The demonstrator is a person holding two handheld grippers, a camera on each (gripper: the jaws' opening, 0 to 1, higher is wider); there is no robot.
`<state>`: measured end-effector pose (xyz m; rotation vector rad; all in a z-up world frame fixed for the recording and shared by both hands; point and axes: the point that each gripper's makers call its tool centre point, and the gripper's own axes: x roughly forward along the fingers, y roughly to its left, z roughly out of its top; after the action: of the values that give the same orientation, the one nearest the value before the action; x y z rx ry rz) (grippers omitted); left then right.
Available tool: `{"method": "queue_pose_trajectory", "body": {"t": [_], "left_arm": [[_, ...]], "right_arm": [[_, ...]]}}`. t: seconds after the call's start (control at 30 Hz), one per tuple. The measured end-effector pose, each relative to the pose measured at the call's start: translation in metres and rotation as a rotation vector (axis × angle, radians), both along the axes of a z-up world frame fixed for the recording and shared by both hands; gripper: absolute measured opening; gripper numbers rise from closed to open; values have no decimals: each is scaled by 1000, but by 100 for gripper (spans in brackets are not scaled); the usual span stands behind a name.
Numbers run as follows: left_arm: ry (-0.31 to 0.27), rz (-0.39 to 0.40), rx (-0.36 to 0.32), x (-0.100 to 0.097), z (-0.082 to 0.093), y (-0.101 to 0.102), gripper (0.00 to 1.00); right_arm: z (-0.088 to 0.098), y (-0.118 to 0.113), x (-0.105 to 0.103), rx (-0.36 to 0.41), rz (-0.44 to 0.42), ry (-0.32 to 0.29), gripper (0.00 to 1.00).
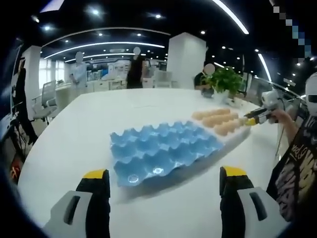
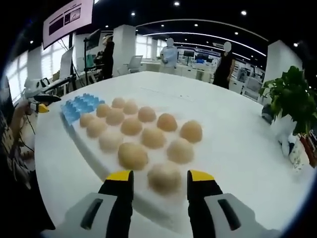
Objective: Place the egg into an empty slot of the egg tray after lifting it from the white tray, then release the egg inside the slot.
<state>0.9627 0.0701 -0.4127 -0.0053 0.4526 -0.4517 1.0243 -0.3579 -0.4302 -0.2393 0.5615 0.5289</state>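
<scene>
Left gripper view: left tongs (image 1: 165, 181) at the bottom of the frame, jaws wide apart, nothing between them, hovering over the white tabletop (image 1: 74, 144) just short of the blue egg tray (image 1: 161, 148). Egg tray sits mid-frame, every slot I can see is vacant. Right of it and touching or nearly so, the white tray (image 1: 237, 141) with eggs (image 1: 218, 119) sits toward the right-centre of the frame. The right tongs (image 1: 252, 120) come in from the right edge at the near end of those eggs, held by a person's hand (image 1: 280, 116); from here can't tell how far open they are. Right gripper view: right tongs (image 2: 160, 179) at bottom centre, jaws open, straddling the nearest egg (image 2: 164, 177) on the white tray (image 2: 148, 206); the egg looks blurred, and whether the pads touch it I can't tell. It still sits on the tray. The rest of the eggs run in rows up toward the centre of the frame, with the blue egg tray (image 2: 79, 106) beyond them at left-centre. Left tongs (image 2: 42, 106) show small at the left edge. Potted plant (image 2: 292, 99) at the right edge of the tabletop (image 2: 237, 134); people stand in the background.
</scene>
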Motion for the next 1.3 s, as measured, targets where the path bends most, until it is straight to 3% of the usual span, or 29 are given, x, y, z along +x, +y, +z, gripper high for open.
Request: {"method": "queue_pose_trajectory", "body": {"t": [0.87, 1.23, 1.3], "left_arm": [[13, 7, 3, 1, -3, 1, 92], [16, 3, 0, 2, -4, -2, 92], [17, -4, -1, 4, -3, -4, 92]], "right_arm": [[-1, -2, 1, 111, 4, -10, 33], [-2, -4, 8, 124, 14, -15, 27], [-1, -4, 8, 95, 29, -21, 27]]}}
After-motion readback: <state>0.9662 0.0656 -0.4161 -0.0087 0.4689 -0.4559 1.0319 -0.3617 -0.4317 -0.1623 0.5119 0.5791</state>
